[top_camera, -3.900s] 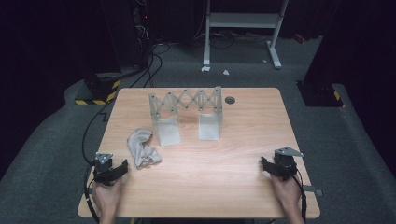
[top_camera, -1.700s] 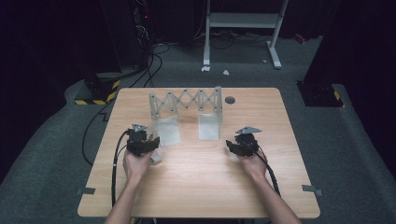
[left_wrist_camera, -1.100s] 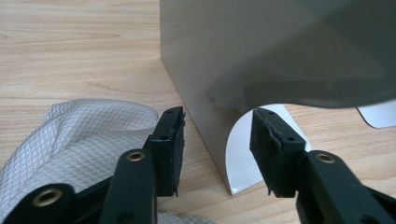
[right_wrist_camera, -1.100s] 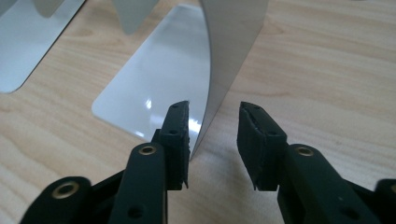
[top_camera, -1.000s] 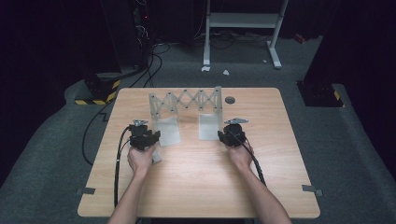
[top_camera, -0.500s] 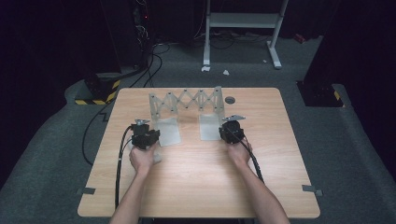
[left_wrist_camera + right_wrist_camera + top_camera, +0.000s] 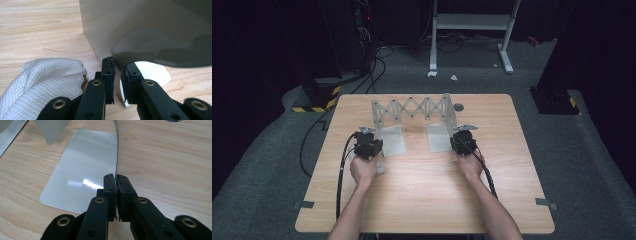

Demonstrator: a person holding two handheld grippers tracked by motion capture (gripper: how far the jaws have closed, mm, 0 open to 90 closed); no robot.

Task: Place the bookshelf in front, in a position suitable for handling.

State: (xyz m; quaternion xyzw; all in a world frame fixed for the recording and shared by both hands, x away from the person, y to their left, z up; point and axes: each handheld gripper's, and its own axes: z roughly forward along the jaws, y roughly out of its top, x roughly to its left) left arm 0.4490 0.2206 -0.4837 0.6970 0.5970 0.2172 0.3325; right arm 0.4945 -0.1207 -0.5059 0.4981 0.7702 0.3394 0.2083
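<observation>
My left gripper (image 7: 368, 145) and right gripper (image 7: 462, 140) sit at the two ends of the metal accordion rack (image 7: 412, 107) on the wooden surface (image 7: 422, 195). Right fingers (image 7: 110, 185) have just been closing and now pinch the thin upright edge of the rack's right end panel (image 7: 116, 145); its flat shiny base plate (image 7: 82, 167) lies just left of them in the right gripper view. Left fingers (image 7: 108, 72) have also been closing, nearly together, with the left end panel's (image 7: 130, 27) lower edge between them; can't tell if the pads press it. White quilted cloth (image 7: 42, 80) lies on the surface just beside my left fingers.
</observation>
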